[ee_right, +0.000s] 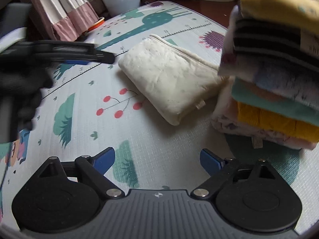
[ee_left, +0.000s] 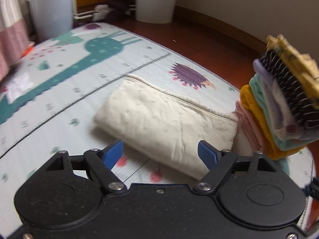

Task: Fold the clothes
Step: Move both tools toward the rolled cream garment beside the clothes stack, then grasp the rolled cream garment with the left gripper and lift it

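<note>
Folded cream garment (ee_left: pixel 165 123) lies flat on the play mat (ee_left: pixel 59 107), already a compact rectangle, nothing gripping it. Its long axis runs diagonally, from far-left to near-right in both wrist views; the near-right end butts against the stack of folded clothes (ee_left: pixel 279 107), touching or just beside it, can't separate the two.

Left gripper (ee_left: pixel 160 155): fingers spread wide, holding nothing, blue fingertips (ee_left: pixel 112 154) low over the mat with the garment's near edge directly ahead, between the two tips. Clearly the nearer one.

Right gripper (ee_right: pixel 157 160): fingers also wide, empty, further back over bare mat; garment (ee_right: pixel 169 79) sits ahead, well apart from its tips. Stack (ee_right: pixel 275 79) looms to its right.

Judgement: folding on this piece looks done, what's left is moving it onto the stack. Left gripper is lined up on the near long edge, so a short advance puts the fold between its fingers. Stack lies to the right, along the garment's long axis. Stack leans a bit in both views (could be lens distortion), risk of nudging it.
</note>
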Available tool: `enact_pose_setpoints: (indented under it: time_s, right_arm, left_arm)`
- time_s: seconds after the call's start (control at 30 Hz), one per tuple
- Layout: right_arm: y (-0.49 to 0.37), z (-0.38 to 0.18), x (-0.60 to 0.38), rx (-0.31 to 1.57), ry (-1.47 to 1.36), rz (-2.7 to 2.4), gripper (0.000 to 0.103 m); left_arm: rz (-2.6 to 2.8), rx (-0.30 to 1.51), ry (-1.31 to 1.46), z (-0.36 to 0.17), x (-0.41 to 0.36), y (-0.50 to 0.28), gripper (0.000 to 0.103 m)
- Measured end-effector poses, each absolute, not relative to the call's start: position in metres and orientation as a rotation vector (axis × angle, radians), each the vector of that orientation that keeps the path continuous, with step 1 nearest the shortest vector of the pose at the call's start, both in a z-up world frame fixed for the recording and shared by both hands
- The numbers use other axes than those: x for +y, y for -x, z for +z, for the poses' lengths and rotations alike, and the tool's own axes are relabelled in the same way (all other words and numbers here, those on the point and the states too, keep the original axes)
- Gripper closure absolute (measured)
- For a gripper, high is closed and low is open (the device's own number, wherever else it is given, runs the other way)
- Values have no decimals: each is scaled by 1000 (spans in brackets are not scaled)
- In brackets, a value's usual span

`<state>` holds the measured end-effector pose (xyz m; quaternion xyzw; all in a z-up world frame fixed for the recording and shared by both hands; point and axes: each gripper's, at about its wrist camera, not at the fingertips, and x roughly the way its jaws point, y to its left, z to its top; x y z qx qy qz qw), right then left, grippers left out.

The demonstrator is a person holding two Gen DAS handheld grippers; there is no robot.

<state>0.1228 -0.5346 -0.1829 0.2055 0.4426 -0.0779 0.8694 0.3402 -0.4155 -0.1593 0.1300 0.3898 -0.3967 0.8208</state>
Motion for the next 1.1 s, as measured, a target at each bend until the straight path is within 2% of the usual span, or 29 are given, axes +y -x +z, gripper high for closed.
enact_pose_setpoints:
  time_s: [0.27, 0.3, 0.37, 0.4, 0.43, 0.47, 0.5, 0.53, 0.67, 0.8, 1.1]
  right_arm:
    - [-114, -205, -542, 944, -522, -157, 9]
    - [-112, -207, -543, 948, -519, -157, 8]
    - [-108, -210, -544, 955, -514, -164, 8]
    - [-106, -211, -545, 958, -513, -168, 8]
    - [-104, -213, -546, 961, -516, -173, 8]
    - [-102, -215, -547, 963, -521, -177, 8]
    - [-100, -216, -548, 964, -526, -181, 8]
    - [-100, -217, -548, 963, -532, -182, 8]
    - [-99, -215, -541, 951, -541, -171, 8]
    - [-100, -203, -527, 926, -515, -137, 8]
    - [-101, -141, -499, 939, -367, -21, 8]
  left_arm:
    - [-831, 895, -272, -216, -488, -370, 22]
    - [-820, 913, -282, -223, -494, -371, 26]
    - [-786, 922, -336, -235, -502, -370, 37]
    - [-774, 915, -341, -235, -503, -369, 49]
    - [-766, 919, -317, -233, -501, -370, 67]
    - [-763, 930, -283, -229, -497, -372, 79]
    - [-763, 932, -250, -222, -489, -374, 96]
    - [-764, 929, -216, -214, -481, -374, 100]
    - [-799, 876, -87, -173, -426, -362, 101]
    - [-852, 737, 138, -100, -340, -330, 101]
    - [-857, 549, 2, 57, -195, -229, 102]
